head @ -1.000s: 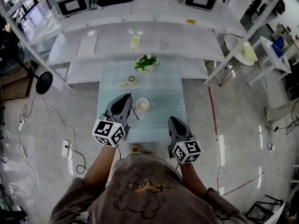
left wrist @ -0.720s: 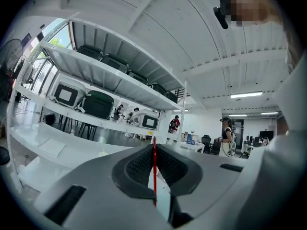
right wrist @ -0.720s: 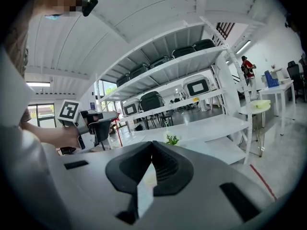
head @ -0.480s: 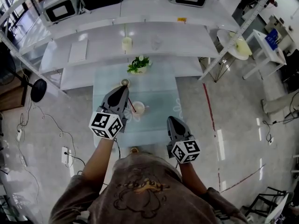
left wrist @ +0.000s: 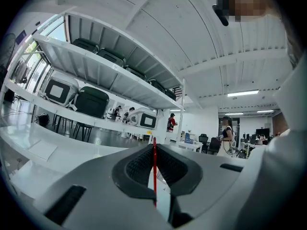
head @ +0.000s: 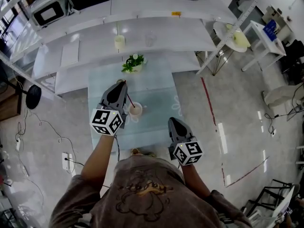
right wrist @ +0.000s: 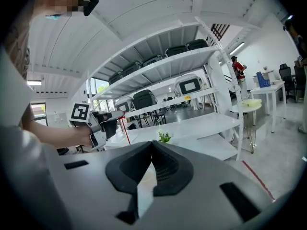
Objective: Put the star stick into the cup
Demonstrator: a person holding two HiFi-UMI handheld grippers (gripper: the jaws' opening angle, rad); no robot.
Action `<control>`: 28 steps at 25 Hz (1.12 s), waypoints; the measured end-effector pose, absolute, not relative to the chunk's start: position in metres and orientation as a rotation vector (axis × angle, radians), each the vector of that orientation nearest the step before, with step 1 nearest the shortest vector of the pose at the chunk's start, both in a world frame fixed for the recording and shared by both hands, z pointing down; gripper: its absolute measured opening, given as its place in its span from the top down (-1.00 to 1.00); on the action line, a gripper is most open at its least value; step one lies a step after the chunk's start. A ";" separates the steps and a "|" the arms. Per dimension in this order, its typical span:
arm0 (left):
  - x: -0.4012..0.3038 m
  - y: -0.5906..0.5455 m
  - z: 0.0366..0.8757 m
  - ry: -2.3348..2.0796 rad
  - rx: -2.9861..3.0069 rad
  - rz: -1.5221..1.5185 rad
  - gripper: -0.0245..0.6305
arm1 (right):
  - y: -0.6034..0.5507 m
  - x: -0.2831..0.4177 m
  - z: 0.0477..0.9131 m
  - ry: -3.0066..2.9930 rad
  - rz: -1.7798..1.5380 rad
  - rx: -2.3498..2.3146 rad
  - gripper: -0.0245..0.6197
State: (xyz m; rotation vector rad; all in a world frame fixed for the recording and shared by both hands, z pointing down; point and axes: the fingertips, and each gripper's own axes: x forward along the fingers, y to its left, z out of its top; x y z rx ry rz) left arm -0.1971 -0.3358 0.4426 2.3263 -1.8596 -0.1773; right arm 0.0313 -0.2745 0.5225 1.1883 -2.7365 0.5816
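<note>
Over the glass counter (head: pixel 156 103), my left tongs (head: pixel 121 84) pinch the red star stick (head: pixel 130 100), which slants down with its lower end at the mouth of the white cup (head: pixel 135 110). My right tongs (head: pixel 172 122) are closed on nothing, off to the cup's right by the counter's near edge.

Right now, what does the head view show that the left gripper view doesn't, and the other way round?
Only the head view: the cup on the glass table, the star stick slanting down to its mouth, the potted plant and the right gripper. Only the left gripper view: the jaws closed on the stick's red shaft, and people standing in the far office. Both: the left gripper, the stick and the white shelving.
</note>
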 end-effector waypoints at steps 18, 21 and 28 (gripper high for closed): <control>-0.185 -0.350 0.542 -1.747 2.271 -0.124 0.82 | -0.261 0.059 0.538 -2.637 0.637 1.339 0.92; -0.187 -0.352 0.558 -1.751 2.231 -0.119 0.82 | -0.258 0.070 0.542 -2.613 0.646 1.377 0.92; -0.187 -0.352 0.587 -1.753 2.181 -0.067 0.82 | -0.247 0.087 0.549 -2.564 0.666 1.446 0.92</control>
